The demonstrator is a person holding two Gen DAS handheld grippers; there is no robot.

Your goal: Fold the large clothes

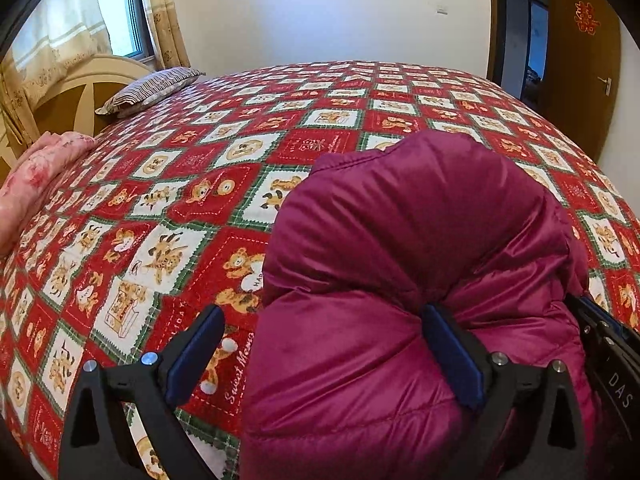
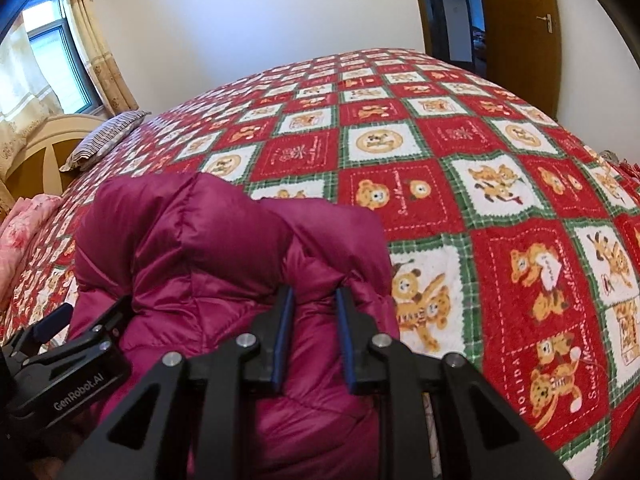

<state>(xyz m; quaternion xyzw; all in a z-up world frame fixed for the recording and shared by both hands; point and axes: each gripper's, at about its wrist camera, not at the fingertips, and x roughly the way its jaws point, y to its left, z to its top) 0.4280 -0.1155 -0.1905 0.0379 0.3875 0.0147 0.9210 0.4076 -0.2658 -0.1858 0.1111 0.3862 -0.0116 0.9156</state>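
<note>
A magenta puffer jacket point(image 1: 420, 280) sits bunched in a thick bundle on the near part of the bed point(image 1: 224, 184), apparently gathered for a fold. The right gripper point(image 2: 314, 320) pinches a ridge of its padding between narrowly parted jaws. The left gripper point(image 1: 320, 356) stands spread wide, one finger pressing the fabric.

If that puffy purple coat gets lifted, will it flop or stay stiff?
The shiny magenta quilted down jacket probably flops: it bulges softly around the right claw. Likely light for its bulk. Its glossy fabric may slip.
</note>
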